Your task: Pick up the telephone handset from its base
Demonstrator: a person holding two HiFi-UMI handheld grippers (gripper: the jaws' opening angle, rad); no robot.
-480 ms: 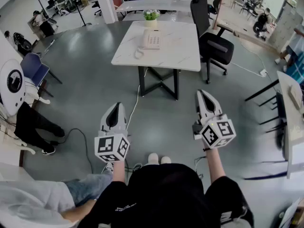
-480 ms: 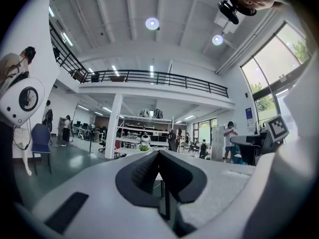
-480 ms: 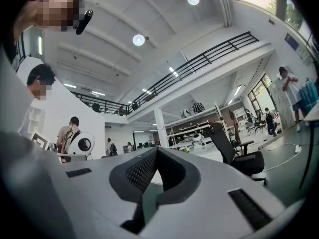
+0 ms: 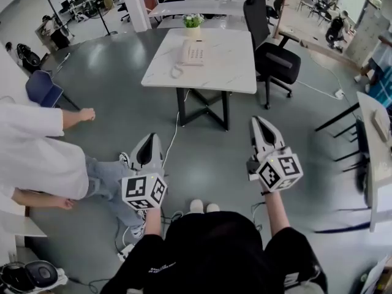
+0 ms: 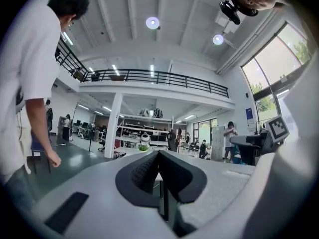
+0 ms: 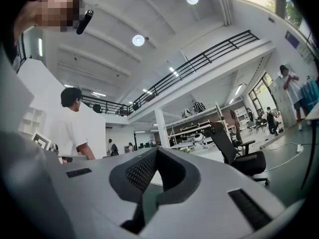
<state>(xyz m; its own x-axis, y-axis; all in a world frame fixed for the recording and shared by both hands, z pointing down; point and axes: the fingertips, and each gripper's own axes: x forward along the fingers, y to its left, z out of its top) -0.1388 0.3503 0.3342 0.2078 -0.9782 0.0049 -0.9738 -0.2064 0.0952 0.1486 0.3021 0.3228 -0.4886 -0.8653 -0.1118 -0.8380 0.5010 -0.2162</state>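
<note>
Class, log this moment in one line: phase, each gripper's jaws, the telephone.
phase: before reach | left gripper: jaws shut, empty | right gripper: jaws shut, empty | handset: on base, white table, far ahead

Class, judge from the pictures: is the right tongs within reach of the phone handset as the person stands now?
Probably not. The handset lies on its base on the table, far ahead of the right tongs, with floor between. Nothing blocks the way; walking closer seems needed.

an open-plan office hall is showing itself: a white desk (image 4: 229, 66), a black office chair (image 4: 277, 59), a railed mezzanine (image 5: 154, 76) overlooking workstations.
</note>
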